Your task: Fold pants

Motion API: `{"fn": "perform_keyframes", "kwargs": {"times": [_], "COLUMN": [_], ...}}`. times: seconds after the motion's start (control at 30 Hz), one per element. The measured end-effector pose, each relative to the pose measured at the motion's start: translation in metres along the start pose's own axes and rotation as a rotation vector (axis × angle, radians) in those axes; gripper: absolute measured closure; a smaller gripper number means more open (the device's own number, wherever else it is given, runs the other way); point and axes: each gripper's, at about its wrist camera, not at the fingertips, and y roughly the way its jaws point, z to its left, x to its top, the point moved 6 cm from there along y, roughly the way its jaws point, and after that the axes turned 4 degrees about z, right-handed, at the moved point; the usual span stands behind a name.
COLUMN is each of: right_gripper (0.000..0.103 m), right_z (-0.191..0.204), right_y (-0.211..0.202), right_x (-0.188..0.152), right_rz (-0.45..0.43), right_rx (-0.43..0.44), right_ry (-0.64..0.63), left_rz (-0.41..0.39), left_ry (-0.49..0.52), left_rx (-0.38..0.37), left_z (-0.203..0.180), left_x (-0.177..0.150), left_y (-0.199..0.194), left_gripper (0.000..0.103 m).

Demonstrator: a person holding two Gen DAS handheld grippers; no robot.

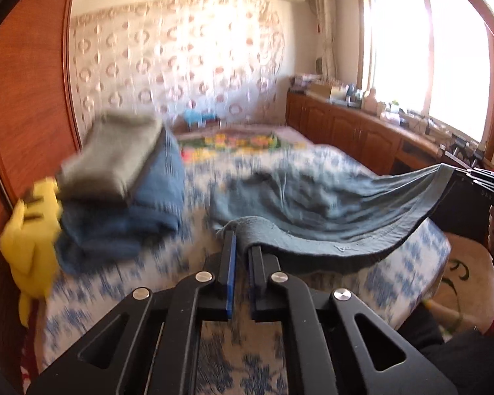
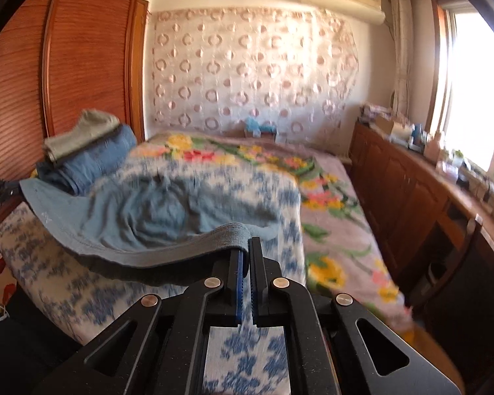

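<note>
- The left hand-held gripper (image 1: 242,238) and the right hand-held gripper (image 2: 246,243) each clamped the waistband of soft grey-blue cotton pants (image 1: 313,197).
- The legs trailed over the blue-and-white floral bed (image 2: 82,283).

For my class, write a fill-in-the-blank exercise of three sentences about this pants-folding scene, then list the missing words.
1. Both grippers are shut on the waistband of the ____ pants.
2. The left gripper and right gripper hold the band above the ____.
3. On the folded stack, the top garment is ____.

Missing words: blue; bed; grey
</note>
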Motion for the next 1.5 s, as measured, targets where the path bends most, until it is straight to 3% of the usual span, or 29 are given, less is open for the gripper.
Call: {"fn": "perform_keyframes", "kwargs": {"times": [0.2,0.47,0.6,0.73,0.83,0.97,1.1,1.13,1.23,1.33,1.4,1.5], "right_gripper": [0.1,0.1,0.1,0.1,0.1,0.1,0.1,0.1,0.1,0.1,0.1,0.1], "right_z": [-0.012,-0.026,-0.03,-0.036,-0.047,-0.036,-0.024,-0.022,-0.015,-0.006,0.001,0.008], "right_y": [-0.052,-0.099,-0.078,-0.031,-0.004,0.0,0.003,0.009,0.043,0.093,0.122,0.149], "right_x": [0.057,0.121,0.131,0.146,0.18,0.211,0.177,0.164,0.103,0.028,-0.014,-0.054], "right_rz": [-0.144,-0.27,-0.259,-0.208,-0.211,-0.26,-0.243,-0.221,-0.097,0.077,0.168,0.253], "right_rx": [-0.018,-0.023,-0.017,-0.013,-0.055,-0.078,-0.063,-0.057,-0.026,0.013,0.028,0.053], "right_ry": [-0.045,-0.091,-0.102,-0.103,-0.095,-0.071,-0.085,-0.09,-0.106,-0.089,-0.085,-0.053], "left_rz": [-0.138,-0.236,-0.236,-0.209,-0.199,-0.213,-0.195,-0.17,-0.085,0.067,0.138,0.215], "left_ry": [0.035,0.081,0.081,0.057,0.033,0.014,0.031,0.036,0.042,0.035,0.026,0.023], "left_rx": [0.01,0.041,0.066,0.099,0.151,0.172,0.171,0.165,0.146,0.125,0.119,0.113], "left_z": [0.0,0.006,0.016,0.037,0.056,0.066,0.059,0.058,0.053,0.048,0.047,0.04], "left_x": [0.07,0.144,0.169,0.186,0.204,0.217,0.19,0.171,0.125,0.054,0.025,-0.015], "left_y": [-0.046,-0.085,-0.073,-0.043,-0.017,-0.01,-0.006,0.0,0.026,0.077,0.102,0.125], "left_gripper": [0.097,0.098,0.098,0.098,0.098,0.098,0.098,0.098,0.098,0.098,0.098,0.098]}}
